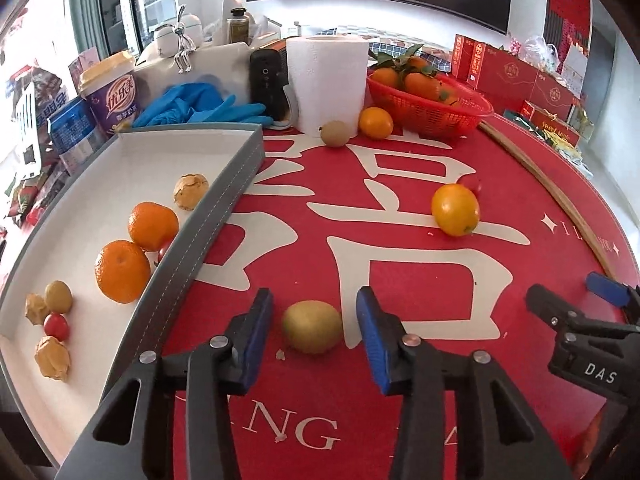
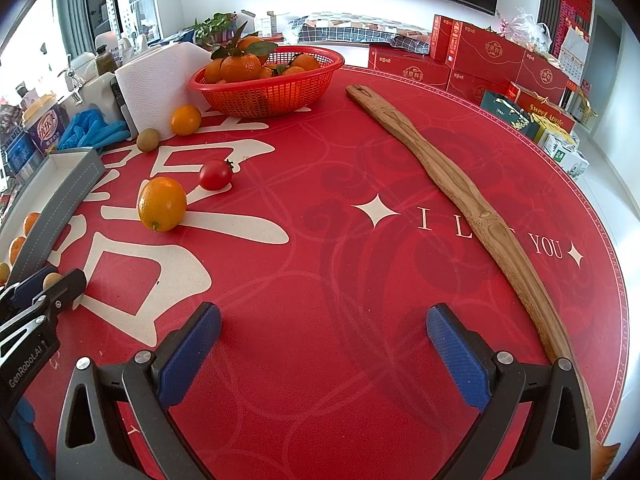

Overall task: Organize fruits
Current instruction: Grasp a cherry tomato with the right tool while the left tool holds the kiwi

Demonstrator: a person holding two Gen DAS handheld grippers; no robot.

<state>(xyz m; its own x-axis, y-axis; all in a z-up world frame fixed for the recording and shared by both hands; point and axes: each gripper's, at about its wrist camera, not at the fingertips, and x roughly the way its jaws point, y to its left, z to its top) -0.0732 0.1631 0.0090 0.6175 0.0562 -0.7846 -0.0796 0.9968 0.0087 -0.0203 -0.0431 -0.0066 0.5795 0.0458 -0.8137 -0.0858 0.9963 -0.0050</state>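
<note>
My left gripper (image 1: 314, 296) points down at the red table mat with a small green-yellow fruit (image 1: 313, 326) between its blue pads. A gap shows on both sides of the fruit, so the jaws stand open around it. Left of it lies the grey tray (image 1: 216, 216), which holds two tangerines (image 1: 153, 226), walnuts, a small green fruit and cherry tomatoes. An orange (image 2: 162, 204) and a cherry tomato (image 2: 216, 175) lie loose on the mat. My right gripper (image 2: 324, 328) hovers open over bare mat, holding nothing.
A red basket (image 2: 268, 88) of tangerines stands at the back. Beside it are a paper roll (image 2: 160, 88), another orange (image 2: 185, 120) and a kiwi (image 2: 148, 139). A long wooden stick (image 2: 460, 200) lies along the right side. Cups, blue gloves and boxes crowd the far-left edge.
</note>
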